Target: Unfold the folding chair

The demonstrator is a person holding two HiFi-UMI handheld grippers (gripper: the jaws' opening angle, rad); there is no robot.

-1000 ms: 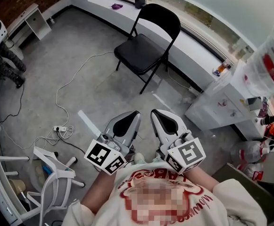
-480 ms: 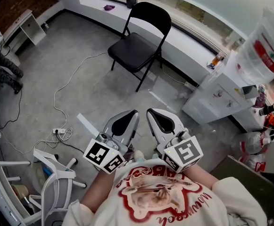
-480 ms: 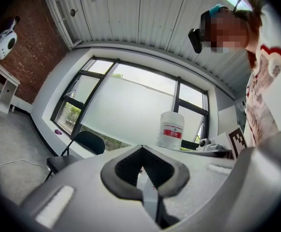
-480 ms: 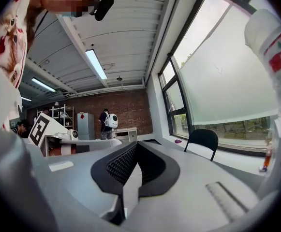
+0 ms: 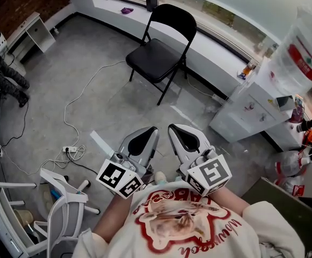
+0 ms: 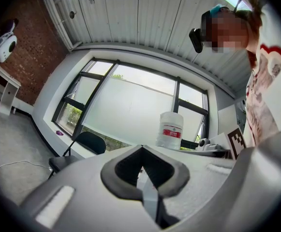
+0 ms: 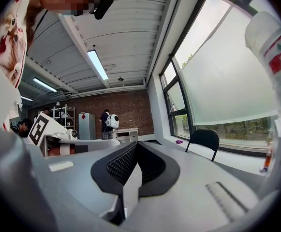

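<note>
Pose: both hands hold their tools close in front of the person's chest, side by side and near each other, pointing level toward the far side of the room. The marker cubes sit at the near ends, just above the printed shirt.

Left tool [image 5: 151, 129]: jaws closed together, nothing between them. Right tool [image 5: 175, 127]: jaws closed together, likewise empty. Each gripper view confirms the dark pads meeting at the tips.

Task item: 1 black folding chair [image 5: 158, 58] stands on the grey floor [image 5: 107, 112] at the far side, below the window ledge [image 5: 220, 42]. It is already opened out, seat level, backrest upright, resting on its legs. It is well apart from both tools; neither touches it.

Count of other items:
- 1 large water bottle [image 5: 300, 52] with a red label, at the right.
- 1 white cabinet [image 5: 252, 117] below that bottle.
- 1 white chair frame [image 5: 64, 203] at the near left.
- 1 white cable [image 5: 72, 106] trailing across the floor to 1 power strip [image 5: 69, 148].
- 1 small purple object [image 5: 125, 10] on the ledge, far left of the folding chair.
</note>
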